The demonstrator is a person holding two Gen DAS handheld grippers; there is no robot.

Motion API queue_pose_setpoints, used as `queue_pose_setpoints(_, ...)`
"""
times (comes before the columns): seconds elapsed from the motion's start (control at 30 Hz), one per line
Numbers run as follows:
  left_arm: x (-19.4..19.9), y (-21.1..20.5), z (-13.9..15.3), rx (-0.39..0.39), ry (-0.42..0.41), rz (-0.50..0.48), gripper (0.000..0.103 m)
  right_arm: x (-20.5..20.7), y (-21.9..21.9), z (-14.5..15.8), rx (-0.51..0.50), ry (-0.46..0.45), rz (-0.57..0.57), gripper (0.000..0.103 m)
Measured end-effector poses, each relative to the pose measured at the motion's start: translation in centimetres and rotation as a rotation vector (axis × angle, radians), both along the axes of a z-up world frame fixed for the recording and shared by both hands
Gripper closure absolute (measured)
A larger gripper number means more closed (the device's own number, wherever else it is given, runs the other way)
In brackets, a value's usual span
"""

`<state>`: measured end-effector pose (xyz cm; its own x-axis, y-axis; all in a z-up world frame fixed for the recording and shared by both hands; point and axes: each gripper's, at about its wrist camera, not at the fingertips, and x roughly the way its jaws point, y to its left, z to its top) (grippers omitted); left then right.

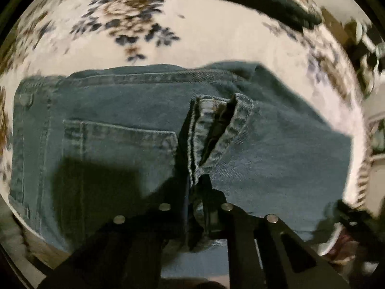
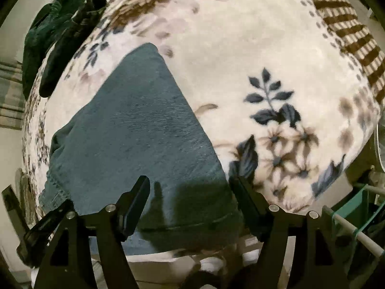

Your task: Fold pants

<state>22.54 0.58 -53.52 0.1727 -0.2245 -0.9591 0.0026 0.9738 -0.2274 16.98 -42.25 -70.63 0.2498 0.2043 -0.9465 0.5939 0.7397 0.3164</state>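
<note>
While the blue denim pants [image 1: 134, 125] lie spread flat on the cream floral fleece blanket [image 1: 216, 36] covering the bed, a leg's hemmed cuff [image 1: 216, 130] is lifted above them, pinched in the left tool [image 1: 204, 183]. Left wrist view: back pocket [image 1: 115, 139] showing at centre left, a stitched seam running along the far edge, waistband end with a belt loop at far left. Cuff hem stands up, folded on itself, double stitching visible, hanging over the pants' seat area. Left tool's black fingers are together, clamped on the cuff denim; fabric bunches between them at the near end. Dark shadow of the tool falls on the denim near left, below the pocket. View is motion-blurred, especially the blanket print.

Right wrist view: a folded stretch of the same pants [image 2: 134, 130] lies flat on the blanket, tapering to a rounded end at the far side, hem edge with stitching at near left. Right tool [image 2: 190, 197] hovers over the near part of the denim, black fingers [image 2: 137, 200] well apart, nothing between them; tool shadow on the cloth just beyond.

Blanket print: dark blue leaf sprigs and tan flowers right of the denim, brown checked border at far right. Dark green crumpled garment [image 2: 53, 38] lies at the far left edge of the bed, well apart from the pants; same dark garment [image 1: 255, 0] shows at far right in the left wrist view. Green rack with a white rod [image 2: 353, 221] sits off the bed at near right.
</note>
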Motion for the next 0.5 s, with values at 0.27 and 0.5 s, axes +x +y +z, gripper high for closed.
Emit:
queue_pose_setpoints(0.27,-2.3,4.2,1.9,-0.149,0.104,0.137,0.096,0.5,-0.2,0.0,0.019,0.012,0.035,0.028)
queue_pose_setpoints(0.5,-2.0,7.2,-2.1,-0.087,0.231,0.242,0.095,0.2,0.6,3.2,-0.014,0.009,0.068,0.028)
